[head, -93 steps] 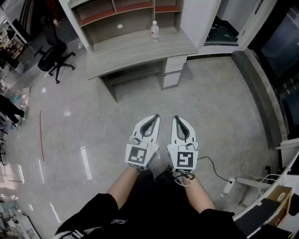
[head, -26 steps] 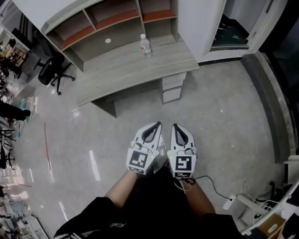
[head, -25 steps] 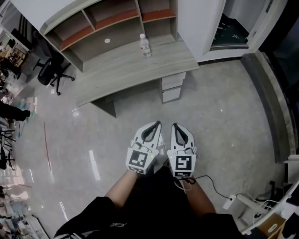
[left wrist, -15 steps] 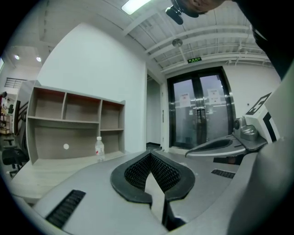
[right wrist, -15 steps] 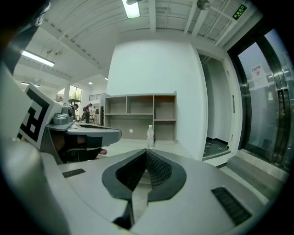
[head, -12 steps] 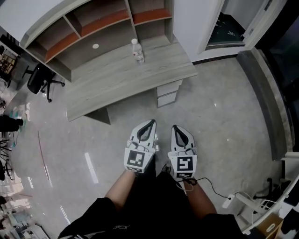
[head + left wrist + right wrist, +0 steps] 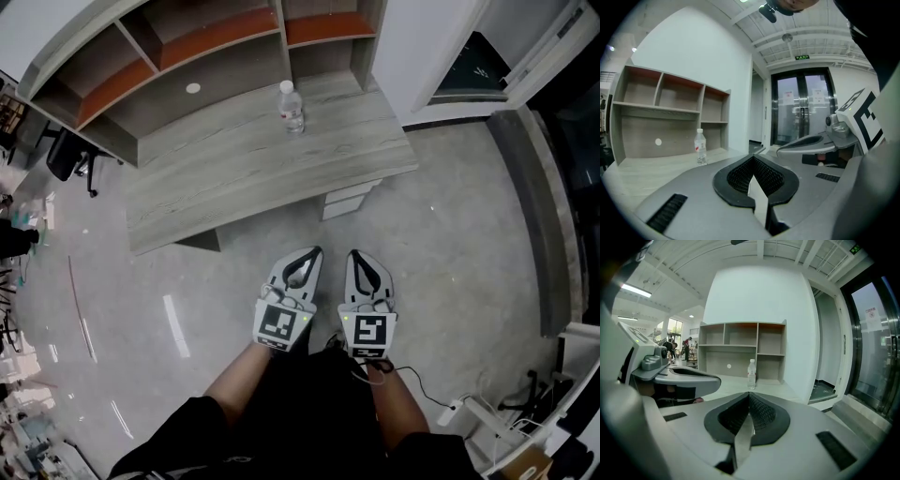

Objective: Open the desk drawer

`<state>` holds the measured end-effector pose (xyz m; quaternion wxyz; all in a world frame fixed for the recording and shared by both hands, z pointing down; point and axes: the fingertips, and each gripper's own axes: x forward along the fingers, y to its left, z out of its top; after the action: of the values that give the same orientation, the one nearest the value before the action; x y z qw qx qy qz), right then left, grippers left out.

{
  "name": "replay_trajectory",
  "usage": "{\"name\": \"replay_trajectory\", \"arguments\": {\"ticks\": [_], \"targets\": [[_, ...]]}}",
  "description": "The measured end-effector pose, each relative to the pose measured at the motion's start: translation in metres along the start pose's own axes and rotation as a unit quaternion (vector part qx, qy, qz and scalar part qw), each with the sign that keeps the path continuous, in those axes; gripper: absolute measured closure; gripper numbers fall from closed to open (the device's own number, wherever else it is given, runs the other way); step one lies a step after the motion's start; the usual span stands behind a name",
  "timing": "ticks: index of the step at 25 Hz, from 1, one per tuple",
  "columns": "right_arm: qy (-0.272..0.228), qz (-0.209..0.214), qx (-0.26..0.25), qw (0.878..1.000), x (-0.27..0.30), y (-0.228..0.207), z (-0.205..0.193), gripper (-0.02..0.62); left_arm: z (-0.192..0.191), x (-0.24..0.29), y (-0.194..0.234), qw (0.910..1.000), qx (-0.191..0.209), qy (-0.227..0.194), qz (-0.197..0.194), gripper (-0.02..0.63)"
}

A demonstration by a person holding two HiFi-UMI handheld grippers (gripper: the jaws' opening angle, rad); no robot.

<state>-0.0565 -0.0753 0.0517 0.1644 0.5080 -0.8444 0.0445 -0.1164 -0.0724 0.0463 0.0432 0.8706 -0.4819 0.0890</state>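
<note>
The grey wood desk (image 7: 253, 164) stands ahead of me with a shelf unit (image 7: 187, 52) at its back. Its white drawers (image 7: 353, 196) peek out under the right end of the top, mostly hidden by the overhang. A clear water bottle (image 7: 292, 106) stands upright on the desk and also shows as the bottle (image 7: 700, 146) and the bottle (image 7: 751, 373). My left gripper (image 7: 312, 253) and right gripper (image 7: 357, 255) are side by side over the floor, short of the desk. Both are shut with nothing in them, the left gripper (image 7: 752, 157) and right gripper (image 7: 749, 394) pointing at the desk.
A black office chair (image 7: 66, 155) stands at the left of the desk. A white cabinet (image 7: 427, 42) rises right of it. A raised grey ledge (image 7: 530, 206) runs along the right. A cable and power strip (image 7: 448, 409) lie on the floor at lower right.
The desk has come nearer and larger in the head view. Both grippers have moved forward toward it together. Their jaws stay shut.
</note>
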Motion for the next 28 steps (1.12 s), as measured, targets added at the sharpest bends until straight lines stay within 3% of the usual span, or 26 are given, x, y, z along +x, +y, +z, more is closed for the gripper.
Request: {"name": "replay_trajectory", "arguments": {"ticks": [7, 14, 17, 19, 28], "targets": [[-0.031, 0.023, 0.020, 0.999, 0.033, -0.015, -0.043, 0.589, -0.044, 0.046, -0.006, 0.9995, 0.025, -0.014, -0.010, 0.601], [-0.049, 0.023, 0.029, 0.998, 0.083, -0.035, -0.145, 0.591, -0.135, 0.095, -0.003, 0.9976, 0.063, -0.015, -0.026, 0.603], [-0.072, 0.021, 0.002, 0.997, 0.113, -0.038, -0.183, 0.591, -0.169, 0.119, 0.004, 0.9963, 0.072, -0.038, -0.029, 0.603], [-0.082, 0.024, 0.011, 0.996, 0.132, -0.037, -0.205, 0.591, -0.191, 0.132, 0.008, 0.9940, 0.093, -0.048, -0.031, 0.603], [-0.108, 0.041, 0.029, 0.993, 0.185, -0.036, -0.280, 0.589, -0.270, 0.161, 0.035, 0.9924, 0.103, -0.066, 0.009, 0.603]]}}
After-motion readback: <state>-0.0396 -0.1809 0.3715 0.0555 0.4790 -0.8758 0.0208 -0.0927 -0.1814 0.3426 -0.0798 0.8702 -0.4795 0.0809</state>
